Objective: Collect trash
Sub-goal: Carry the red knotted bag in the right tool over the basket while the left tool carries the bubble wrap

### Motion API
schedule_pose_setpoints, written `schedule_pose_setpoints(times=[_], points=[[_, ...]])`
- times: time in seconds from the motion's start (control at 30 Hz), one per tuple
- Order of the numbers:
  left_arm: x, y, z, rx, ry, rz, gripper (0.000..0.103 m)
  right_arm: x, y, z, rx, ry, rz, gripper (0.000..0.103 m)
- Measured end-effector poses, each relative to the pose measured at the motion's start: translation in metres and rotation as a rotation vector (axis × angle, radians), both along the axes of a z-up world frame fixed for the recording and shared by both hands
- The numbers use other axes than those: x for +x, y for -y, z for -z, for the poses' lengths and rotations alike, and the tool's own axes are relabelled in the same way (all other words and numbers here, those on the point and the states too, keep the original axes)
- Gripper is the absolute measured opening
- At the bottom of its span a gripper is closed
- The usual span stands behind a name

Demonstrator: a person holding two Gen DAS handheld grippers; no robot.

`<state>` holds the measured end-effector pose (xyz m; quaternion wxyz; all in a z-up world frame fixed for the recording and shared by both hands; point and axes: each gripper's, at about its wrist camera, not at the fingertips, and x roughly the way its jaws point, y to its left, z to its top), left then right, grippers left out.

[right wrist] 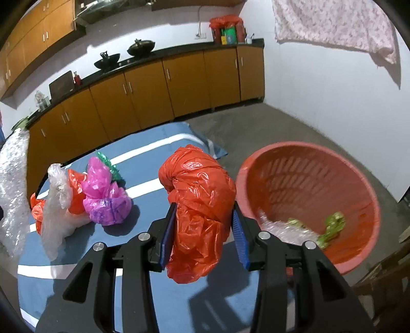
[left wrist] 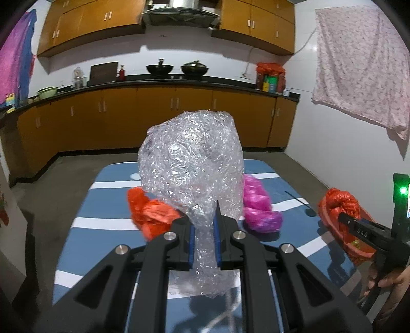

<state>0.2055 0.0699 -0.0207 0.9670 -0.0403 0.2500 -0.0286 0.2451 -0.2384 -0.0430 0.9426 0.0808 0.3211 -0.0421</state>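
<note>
In a kitchen with orange cabinets, above the blue striped table, the left gripper pinches bubble wrap; the right gripper clamps an orange plastic bag.

Left wrist cam sits just behind the left gripper, looking fwd and slightly down along its fingers over the blue cloth-covered table w/ white stripes, toward the brown kitchen cabinets. Right wrist cam, behind the right gripper, faces the same way but is rolled and tilted further down, w/ the red plastic slotted basket close at its right. Both share the table, the crumpled pink plastic bag, the cabinets and the pink floral cloth on the wall. Each cam catches the other's load.
</note>
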Motion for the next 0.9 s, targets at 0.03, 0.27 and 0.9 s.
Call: schedule_pose_setpoints(times=[0.03,0.27,0.9], points=[[0.0,0.004,0.0,-0.001,0.001,0.01,0.013,-0.002,0.003,-0.003,-0.011,0.006,0.003,0.041],[0.004,0.049,0.002,-0.012,-0.003,0.092,0.013,-0.021,0.021,-0.013,-0.085,0.04,0.044,0.041],[0.018,0.167,0.016,0.036,-0.021,0.326,0.013,-0.043,0.086,-0.016,-0.115,0.073,0.214,0.041]])
